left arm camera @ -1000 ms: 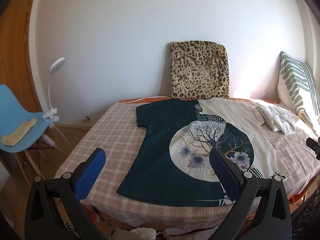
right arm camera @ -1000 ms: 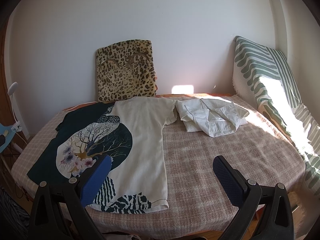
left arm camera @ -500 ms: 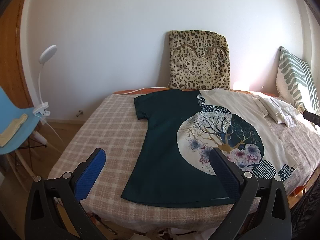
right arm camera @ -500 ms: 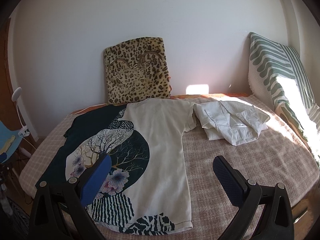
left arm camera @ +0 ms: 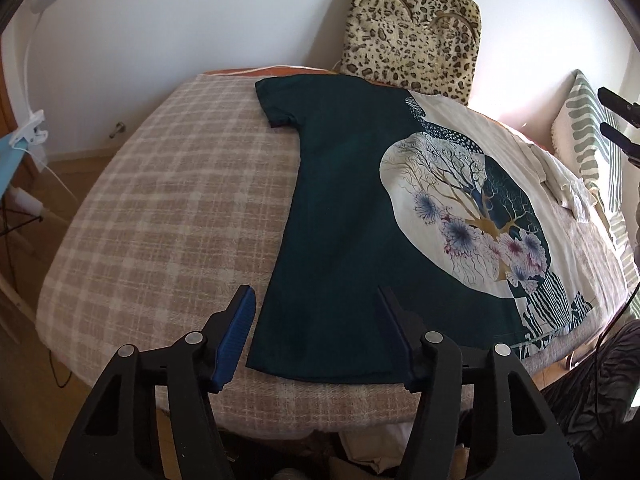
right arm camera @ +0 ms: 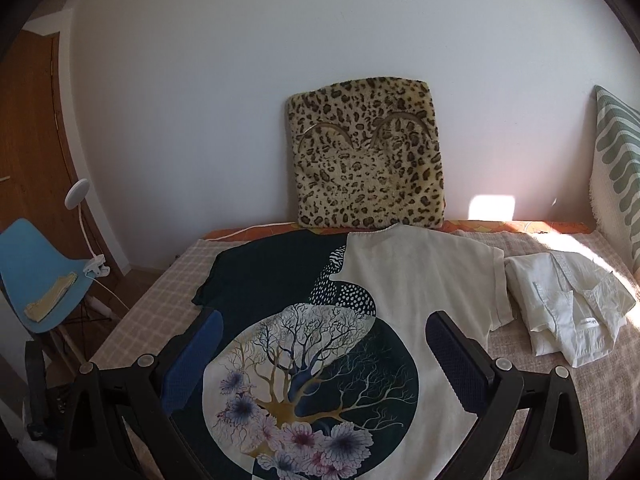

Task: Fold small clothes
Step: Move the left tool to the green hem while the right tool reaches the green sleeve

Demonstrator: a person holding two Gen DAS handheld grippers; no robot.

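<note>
A T-shirt, half dark green and half cream with a tree-and-flower print, lies flat on the checked blanket [left arm camera: 168,200]; it shows in the left wrist view [left arm camera: 352,208] and the right wrist view [right arm camera: 400,280]. My left gripper [left arm camera: 316,304] is open and empty, just above the shirt's dark hem corner. My right gripper [right arm camera: 324,332] is open and empty, above the printed middle of the shirt. The right gripper's tips also show at the far right of the left wrist view [left arm camera: 620,120].
A folded white garment [right arm camera: 568,300] lies to the right of the shirt. A leopard cushion [right arm camera: 368,156] leans on the wall behind. A green-striped pillow [right arm camera: 616,168] stands at the right. A blue chair [right arm camera: 40,272] with a clip lamp [right arm camera: 80,216] stands left of the bed.
Both grippers have moved forward and left over the shirt. The left one has dropped close to the dark hem corner. The right one now looks over the print.
</note>
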